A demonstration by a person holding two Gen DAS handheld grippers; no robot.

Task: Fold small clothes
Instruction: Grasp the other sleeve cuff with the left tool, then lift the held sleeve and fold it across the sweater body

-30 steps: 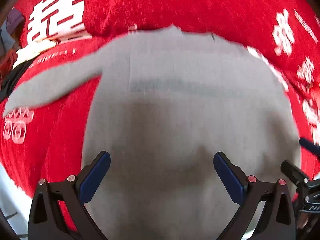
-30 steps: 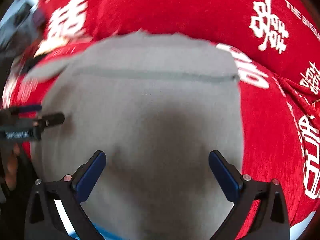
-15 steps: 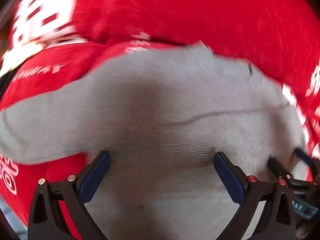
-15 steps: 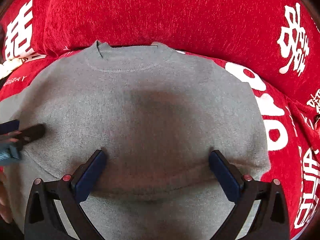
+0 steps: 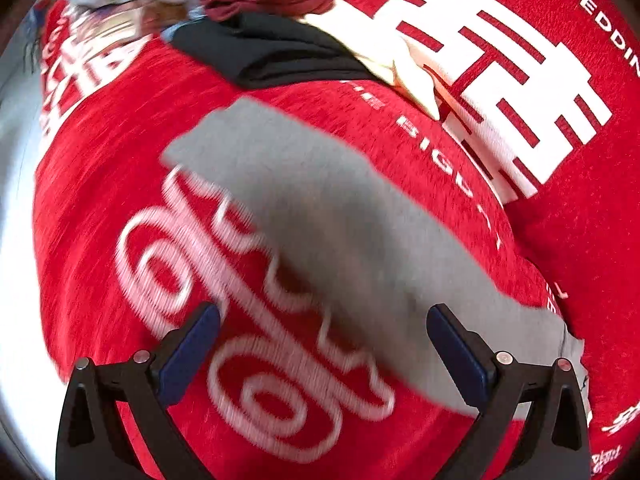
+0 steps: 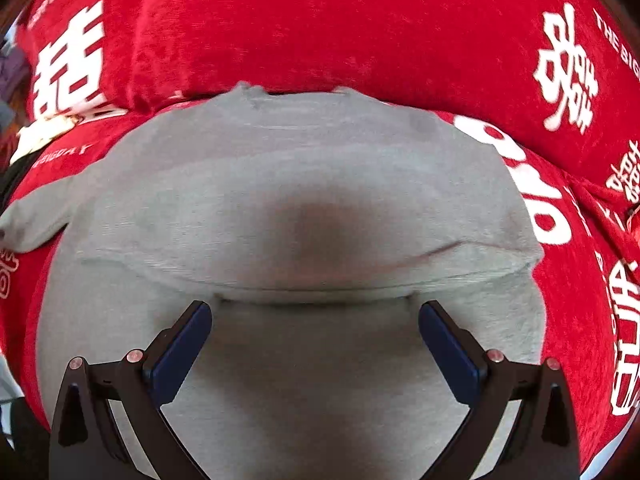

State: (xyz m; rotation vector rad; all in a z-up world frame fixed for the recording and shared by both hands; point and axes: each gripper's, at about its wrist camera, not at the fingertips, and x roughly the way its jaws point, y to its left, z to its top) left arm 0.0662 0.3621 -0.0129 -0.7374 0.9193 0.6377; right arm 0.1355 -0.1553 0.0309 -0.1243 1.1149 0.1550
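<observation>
Grey sweater [image 6: 280,184] lies flat on red cover [image 6: 360,32], collar at far edge, near part folded over body, fold edge just ahead of right gripper [image 6: 314,344]. Right gripper: fingers apart, nothing between. Left gripper [image 5: 322,352] also wide apart, empty, over sleeve [image 5: 320,216] stretched toward far left; bare cover to its left. Half second ago left camera faced sweater body; now turned to sleeve. Only left view shows clothes pile [image 5: 260,24] at far edge.
</observation>
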